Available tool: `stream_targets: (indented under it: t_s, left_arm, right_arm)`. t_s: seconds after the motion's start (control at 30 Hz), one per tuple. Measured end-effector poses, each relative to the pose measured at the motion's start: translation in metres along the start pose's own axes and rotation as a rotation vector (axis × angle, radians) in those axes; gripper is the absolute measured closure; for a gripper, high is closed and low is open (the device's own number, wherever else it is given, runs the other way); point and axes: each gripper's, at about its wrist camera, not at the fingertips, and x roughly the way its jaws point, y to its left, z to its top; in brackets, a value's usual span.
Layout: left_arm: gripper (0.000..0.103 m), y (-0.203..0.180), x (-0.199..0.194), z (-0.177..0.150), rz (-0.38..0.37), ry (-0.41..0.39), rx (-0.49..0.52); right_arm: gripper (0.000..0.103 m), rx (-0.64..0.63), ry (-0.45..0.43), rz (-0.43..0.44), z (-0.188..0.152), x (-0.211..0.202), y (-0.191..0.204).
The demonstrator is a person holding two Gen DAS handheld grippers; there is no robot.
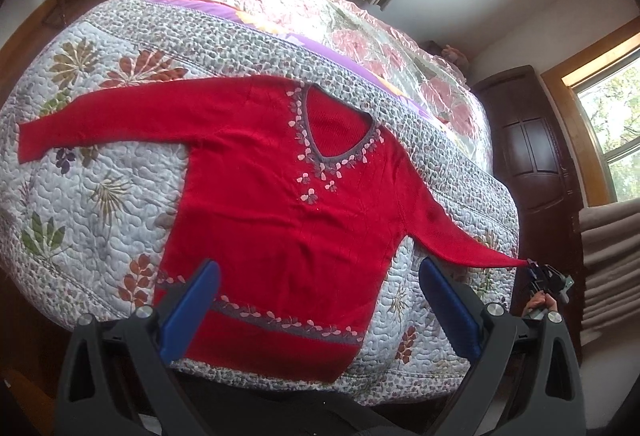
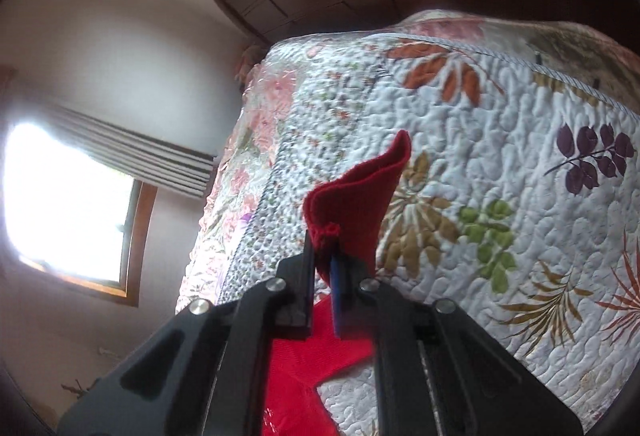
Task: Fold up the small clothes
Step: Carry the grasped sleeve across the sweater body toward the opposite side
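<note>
**Red sweater spread flat, one cuff pinched**

While the red sweater [image 1: 280, 172] lies front-up on the leaf-patterned quilt [image 1: 92, 172] of the bed, the left tool [image 1: 320, 310] hovers spread wide above its hem; at right, the right tool [image 2: 325, 256] is clamped on the sleeve cuff [image 2: 356, 188], lifting it.

Red sleeve [image 2: 352, 204] in hand-held gripper [image 2: 324, 256]

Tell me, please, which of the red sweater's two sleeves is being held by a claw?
The sleeve stretched toward the bed's edge, its cuff pinched by the right claw; the other sleeve lies flat and untouched on the quilt.
</note>
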Motion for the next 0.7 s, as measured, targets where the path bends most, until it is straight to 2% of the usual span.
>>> stream_targets:
  t_s: [0.33,0.7]
  left_arm:
    - [0.004,0.046,0.006,0.02,-0.068,0.018,-0.056]
    - [0.004,0.069,0.029,0.041,-0.093,0.066,-0.045]
  right_arm:
    - [0.098,-0.241,0.028,0.048,-0.055,0.0,0.111]
    - [0.098,-0.39,0.076,0.064,-0.122,0.014,0.188]
